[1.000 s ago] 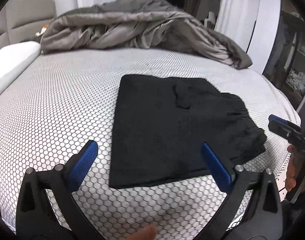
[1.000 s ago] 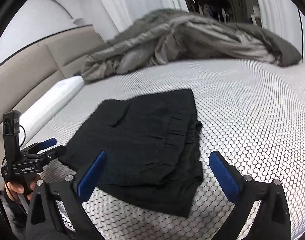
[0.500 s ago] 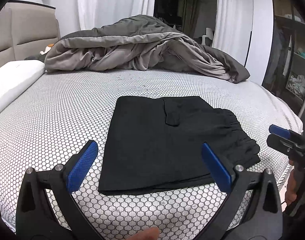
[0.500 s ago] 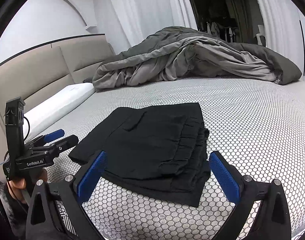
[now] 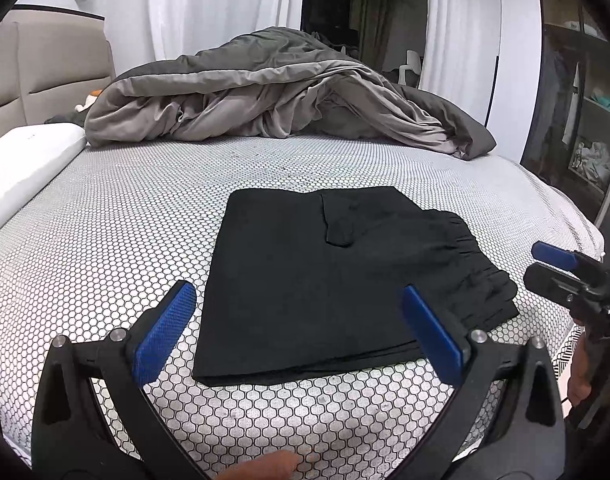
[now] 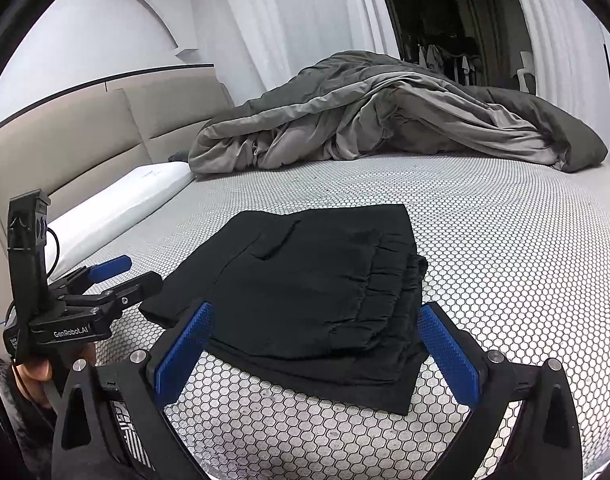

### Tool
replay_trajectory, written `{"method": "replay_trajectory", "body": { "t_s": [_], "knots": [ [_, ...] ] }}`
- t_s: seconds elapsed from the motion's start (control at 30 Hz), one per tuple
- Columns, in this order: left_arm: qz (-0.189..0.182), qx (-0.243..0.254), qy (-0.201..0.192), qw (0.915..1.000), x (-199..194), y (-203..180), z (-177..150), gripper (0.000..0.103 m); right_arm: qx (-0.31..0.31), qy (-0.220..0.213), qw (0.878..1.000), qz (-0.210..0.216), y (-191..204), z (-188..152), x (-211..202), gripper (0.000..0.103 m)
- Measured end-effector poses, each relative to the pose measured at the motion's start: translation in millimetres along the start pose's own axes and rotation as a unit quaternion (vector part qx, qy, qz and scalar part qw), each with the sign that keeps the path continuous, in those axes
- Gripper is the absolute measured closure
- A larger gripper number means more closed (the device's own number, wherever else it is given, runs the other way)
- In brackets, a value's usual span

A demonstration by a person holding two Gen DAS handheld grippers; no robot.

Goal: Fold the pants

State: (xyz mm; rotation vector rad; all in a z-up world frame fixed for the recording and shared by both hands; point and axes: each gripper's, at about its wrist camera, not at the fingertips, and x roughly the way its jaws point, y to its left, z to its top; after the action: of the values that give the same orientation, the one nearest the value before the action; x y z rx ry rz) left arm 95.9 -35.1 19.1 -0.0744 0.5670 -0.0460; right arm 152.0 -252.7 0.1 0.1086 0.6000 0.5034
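Black pants (image 5: pixel 329 276) folded flat near the bed's (image 5: pixel 105 248) front edge, left gripper (image 5: pixel 297 320) and right gripper (image 6: pixel 313 344) both spread wide and empty above it, grey duvet (image 5: pixel 273 100) heaped along the far edge

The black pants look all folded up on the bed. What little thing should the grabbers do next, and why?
Probably just ease both back and stop. The black pants already lie as a flat folded stack on the honeycomb-patterned bed, with the gathered waistband on the right. The left gripper and right gripper hover with jaws wide apart, holding nothing. At most, the lowest layer, which juts out, could be tucked in.
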Motion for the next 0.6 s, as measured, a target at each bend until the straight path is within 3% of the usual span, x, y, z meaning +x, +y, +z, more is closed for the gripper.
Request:
{"method": "replay_trajectory", "body": {
  "t_s": [0.6],
  "knots": [
    [0.005,0.019,0.001,0.9998,0.3,-2.8,-2.8,0.001,-0.004,-0.002,1.0,-0.003,-0.3,-0.1,0.5,0.0]
  ]
}}
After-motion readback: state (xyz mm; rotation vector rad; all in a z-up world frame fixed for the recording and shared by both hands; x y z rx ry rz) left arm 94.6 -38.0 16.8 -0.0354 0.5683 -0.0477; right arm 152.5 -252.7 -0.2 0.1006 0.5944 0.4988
